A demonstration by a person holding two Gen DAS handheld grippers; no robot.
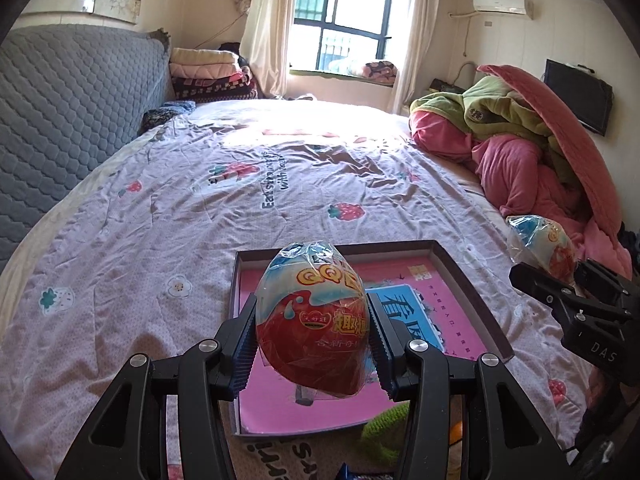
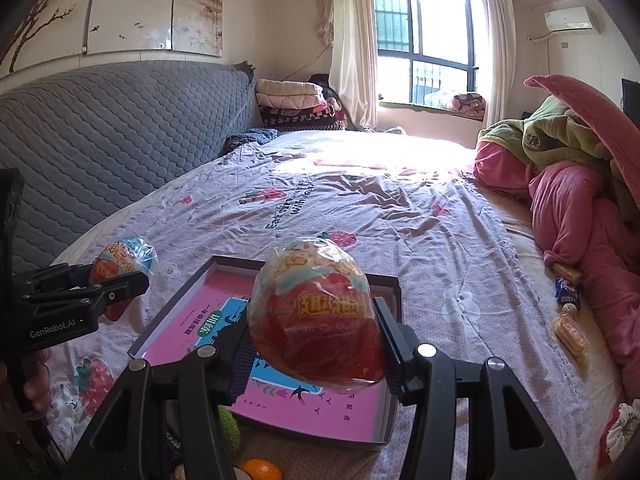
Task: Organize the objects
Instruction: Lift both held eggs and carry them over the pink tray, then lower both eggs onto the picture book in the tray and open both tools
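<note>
My left gripper is shut on a red and blue wrapped toy egg and holds it above a shallow box with a pink lining on the bed. My right gripper is shut on a second wrapped toy egg above the same box. Each gripper shows in the other's view with its egg: the right one at the right edge, the left one at the left edge.
The bed has a strawberry-print sheet. A heap of pink and green bedding lies at the right. Snack packets lie near it. An orange and a green knitted thing lie by the box's near edge. A grey headboard stands at the left.
</note>
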